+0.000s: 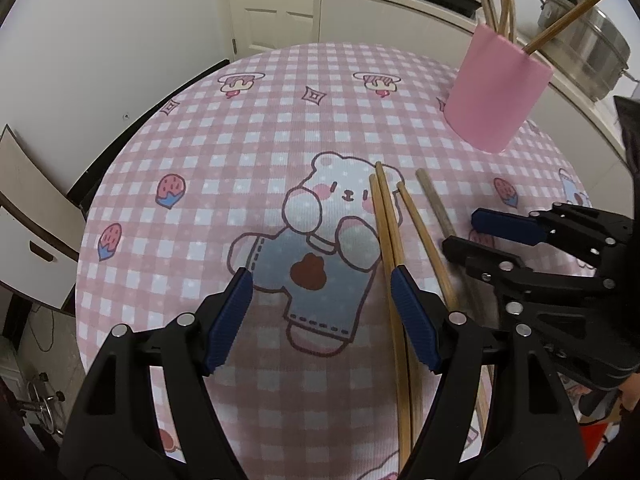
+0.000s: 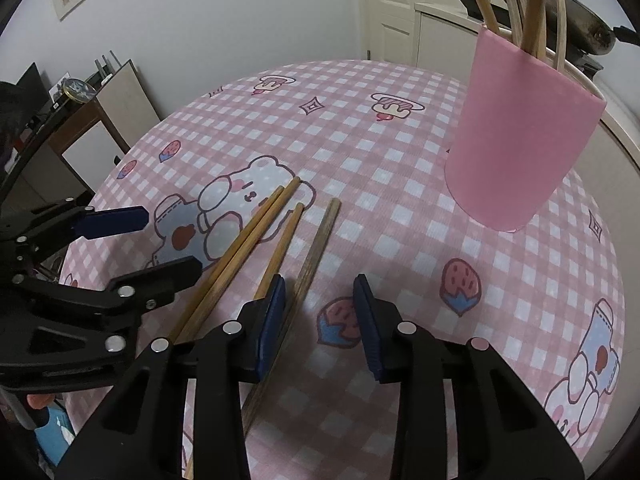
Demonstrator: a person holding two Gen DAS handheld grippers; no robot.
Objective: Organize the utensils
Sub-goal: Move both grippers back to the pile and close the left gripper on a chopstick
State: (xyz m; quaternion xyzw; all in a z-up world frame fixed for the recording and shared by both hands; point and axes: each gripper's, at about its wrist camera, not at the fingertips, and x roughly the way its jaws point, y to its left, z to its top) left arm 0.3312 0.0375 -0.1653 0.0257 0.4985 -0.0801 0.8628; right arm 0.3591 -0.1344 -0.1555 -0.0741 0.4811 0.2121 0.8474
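Observation:
Several wooden chopsticks lie loose on the pink checked tablecloth (image 1: 200,160): a touching pair (image 1: 386,220), a single light one (image 1: 424,236) and a darker one (image 1: 434,204). My left gripper (image 1: 324,308) is open over the bear print, and its right finger sits over the pair. My right gripper (image 2: 320,312) is open low over the cloth. The dark chopstick (image 2: 316,252) runs between its fingers, close beside the left pad (image 2: 272,320), with a clear gap to the other pad. A pink cup (image 2: 520,140) at the back right holds several upright chopsticks.
The two grippers hang side by side, each showing in the other's view: right gripper (image 1: 460,230), left gripper (image 2: 174,240). Behind the round table is a white counter with a steel pot (image 1: 580,48) and a dark wok (image 2: 592,28). A side desk (image 2: 80,120) stands to the left.

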